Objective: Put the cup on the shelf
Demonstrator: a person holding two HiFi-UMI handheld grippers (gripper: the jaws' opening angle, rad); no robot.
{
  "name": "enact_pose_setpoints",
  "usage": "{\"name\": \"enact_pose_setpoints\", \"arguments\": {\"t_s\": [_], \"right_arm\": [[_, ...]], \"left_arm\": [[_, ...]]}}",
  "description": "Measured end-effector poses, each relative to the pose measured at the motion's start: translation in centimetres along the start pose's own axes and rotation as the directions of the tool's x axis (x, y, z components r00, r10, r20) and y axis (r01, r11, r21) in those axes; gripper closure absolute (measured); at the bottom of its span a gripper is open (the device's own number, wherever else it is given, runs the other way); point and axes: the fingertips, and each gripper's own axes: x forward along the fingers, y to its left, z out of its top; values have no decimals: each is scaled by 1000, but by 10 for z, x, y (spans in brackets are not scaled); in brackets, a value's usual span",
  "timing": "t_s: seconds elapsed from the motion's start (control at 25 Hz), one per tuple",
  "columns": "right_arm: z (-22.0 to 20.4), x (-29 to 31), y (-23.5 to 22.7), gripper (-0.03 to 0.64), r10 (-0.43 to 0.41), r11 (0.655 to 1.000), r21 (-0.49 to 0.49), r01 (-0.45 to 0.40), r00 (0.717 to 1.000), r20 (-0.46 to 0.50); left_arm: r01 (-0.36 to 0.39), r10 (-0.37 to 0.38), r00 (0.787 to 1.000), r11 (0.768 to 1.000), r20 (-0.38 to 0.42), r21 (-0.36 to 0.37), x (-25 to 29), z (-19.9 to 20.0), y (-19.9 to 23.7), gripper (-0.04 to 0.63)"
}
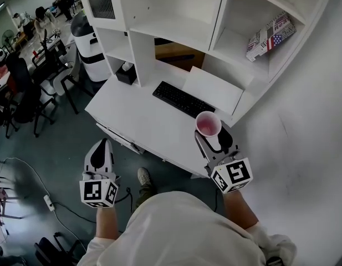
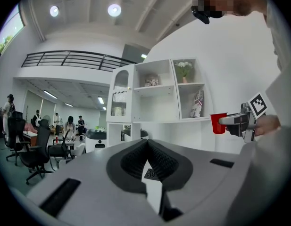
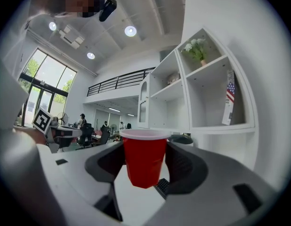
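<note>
Right gripper (image 1: 213,139) is clamping the red plastic cup (image 1: 208,124) by its sides. The cup is sitting upright over the near right corner of the white desk (image 1: 132,112), well apart from the white shelf unit (image 1: 179,24) and not yet on it. Left gripper (image 1: 101,148) is hanging off the desk's front edge, jaws together, nothing in them.

Risks: the cup looks thin, so a harder squeeze could be buckling it and a looser one letting it slip. Its rim could be catching a shelf board going in and tipping. A flag-print book (image 1: 270,36) is leaning in the right compartment, so a knock is possible there. Cannot tell if the cup has contents.

The desk is smooth and is carrying a black keyboard (image 1: 183,99). The room is an open office with a grey floor, black chairs (image 1: 26,93) and people working far off.
</note>
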Motion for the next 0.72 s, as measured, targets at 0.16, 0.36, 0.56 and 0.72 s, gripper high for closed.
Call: {"name": "enact_pose_setpoints", "arguments": {"t_s": [0.16,0.36,0.56,0.72], "right_arm": [[1,20,0,342,-18,1000,-4,18,1000,-6],[4,52,-3,342,-48,999,-6,48,999,-9],[10,89,-6,342,-80,997,-10,80,997,-8],[12,119,-11,342,-109,994,-5,109,994,-10]], "left_arm": [[21,-21,1000,1000,6,-9,21,-1,15,594],[49,-49,999,999,5,-14,54,-1,38,594],[85,-85,996,996,0,-21,90,-3,63,594],[118,-118,993,993,-1,-20,119,-4,83,594]]}}
